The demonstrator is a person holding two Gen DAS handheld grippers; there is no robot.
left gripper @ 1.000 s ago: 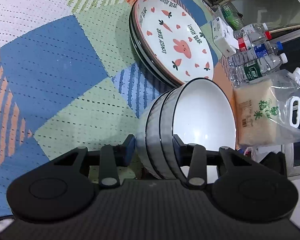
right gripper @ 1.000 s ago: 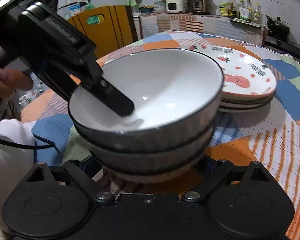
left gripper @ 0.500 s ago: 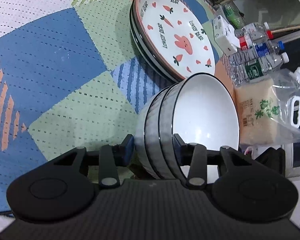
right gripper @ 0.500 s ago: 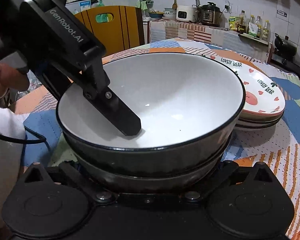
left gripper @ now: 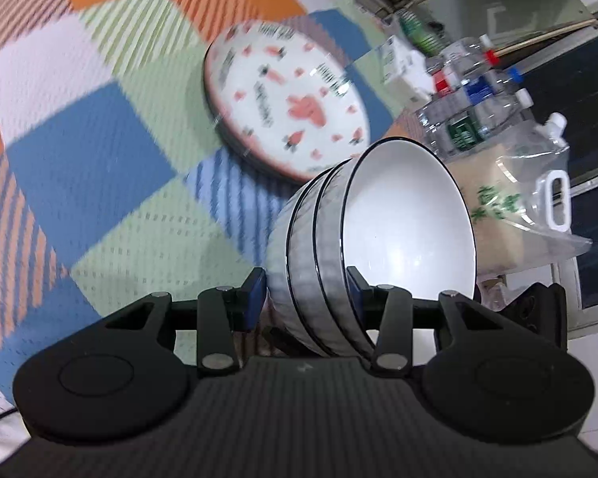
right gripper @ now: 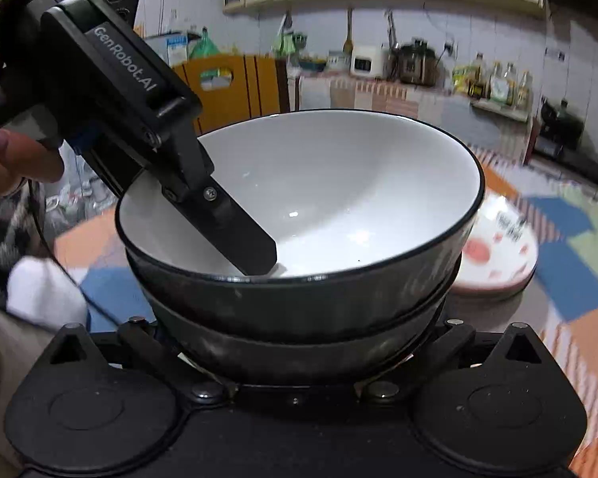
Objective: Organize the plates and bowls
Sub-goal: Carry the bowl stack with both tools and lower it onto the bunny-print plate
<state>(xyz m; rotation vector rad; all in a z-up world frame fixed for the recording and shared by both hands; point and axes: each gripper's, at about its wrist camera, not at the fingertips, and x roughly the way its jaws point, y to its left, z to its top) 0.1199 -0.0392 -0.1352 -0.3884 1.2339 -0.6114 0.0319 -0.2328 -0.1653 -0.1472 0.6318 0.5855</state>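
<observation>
Bowls [left gripper: 378,239], nested three deep with glazed white insides and dark rims, hang above the bench [left gripper: 79,151], pinched through the wall by the left gripper [left gripper: 307,290], one finger [right gripper: 235,231] inside. The right gripper [right gripper: 299,362] sits under the stack; whether it grips, I cannot tell. I judge them heavy, slick and breakable, best held at the rim. A plate stack [left gripper: 287,115] lies just beyond, toward the far edge by water bottles [left gripper: 470,107].

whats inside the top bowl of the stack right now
One finger of the left tool reaches down into the top bowl, clamping the rim. Otherwise the white interior looks empty. The spot directly under that finger is covered, so it cannot be checked.
</observation>
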